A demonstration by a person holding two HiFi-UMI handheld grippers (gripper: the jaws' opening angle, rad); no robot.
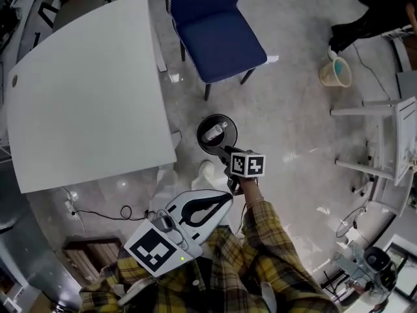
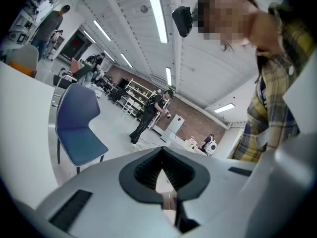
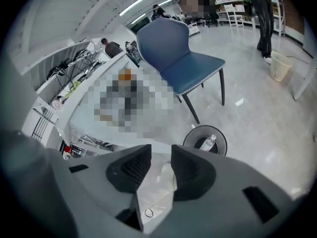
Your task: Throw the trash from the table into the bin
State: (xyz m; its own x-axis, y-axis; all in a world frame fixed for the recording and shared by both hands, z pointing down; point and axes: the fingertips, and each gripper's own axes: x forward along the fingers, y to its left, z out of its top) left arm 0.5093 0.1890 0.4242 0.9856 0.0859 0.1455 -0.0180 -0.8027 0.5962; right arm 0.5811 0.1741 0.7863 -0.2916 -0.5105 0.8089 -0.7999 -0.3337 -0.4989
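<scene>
Bin (image 1: 199,133) on open floor (image 1: 293,135) off table (image 1: 85,90) corner; right hand-held gripper (image 3: 161,150) narrow, left hand-held gripper (image 2: 161,155) tips together.

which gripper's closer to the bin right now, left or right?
Right. The right gripper hangs just beside the bin, at its near rim and angled down toward it. The left gripper sits farther back, closer to the person, clear of the bin.
</scene>
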